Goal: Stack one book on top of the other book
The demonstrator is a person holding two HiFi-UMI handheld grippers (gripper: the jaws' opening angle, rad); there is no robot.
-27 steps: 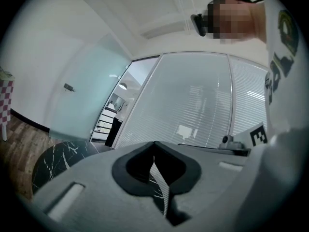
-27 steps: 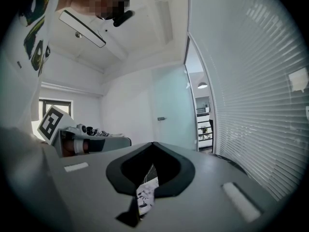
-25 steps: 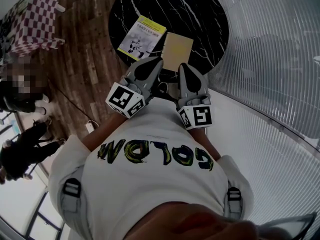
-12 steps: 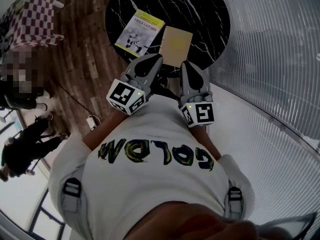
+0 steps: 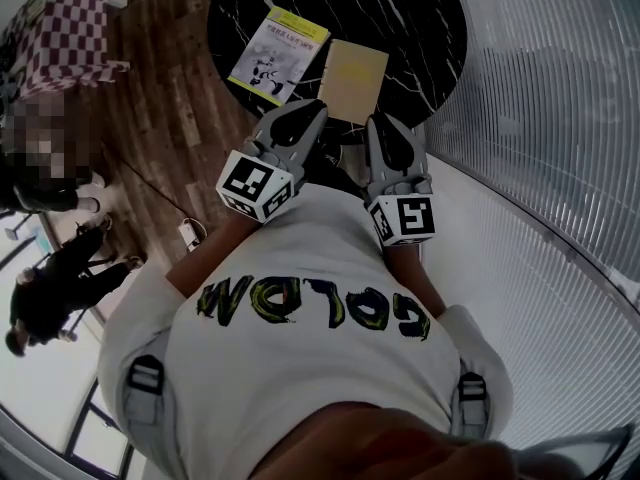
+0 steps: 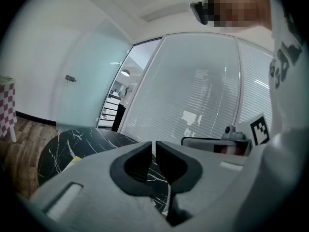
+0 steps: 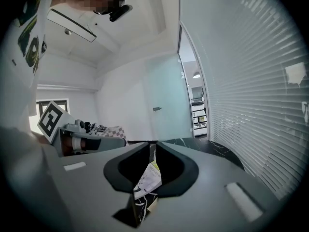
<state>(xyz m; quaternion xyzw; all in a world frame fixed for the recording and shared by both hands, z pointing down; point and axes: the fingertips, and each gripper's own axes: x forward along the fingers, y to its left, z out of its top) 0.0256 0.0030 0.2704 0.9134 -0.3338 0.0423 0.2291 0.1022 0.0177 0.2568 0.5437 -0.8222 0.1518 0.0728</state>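
Two books lie side by side on the round black marble table [image 5: 400, 18]: an illustrated book with a white cover and yellow edge [image 5: 277, 54] on the left, and a plain yellow book [image 5: 352, 80] to its right. Both grippers hover at the table's near edge, short of the books. My left gripper [image 5: 305, 111] [image 6: 154, 144] has just been opening; a thin gap shows between its jaws and nothing is in it. My right gripper [image 5: 383, 123] [image 7: 152, 145] has also just been opening to a narrow slit, through which the illustrated book [image 7: 149, 177] shows, lying farther off.
A red and white checked cloth [image 5: 65, 28] covers furniture at the top left on the wooden floor [image 5: 170, 118]. People stand at the left [image 5: 50, 288]. A ribbed glass wall [image 5: 560, 118] curves along the right side of the table.
Both grippers have moved a little forward and down toward the table's near edge. The two books lie as before.
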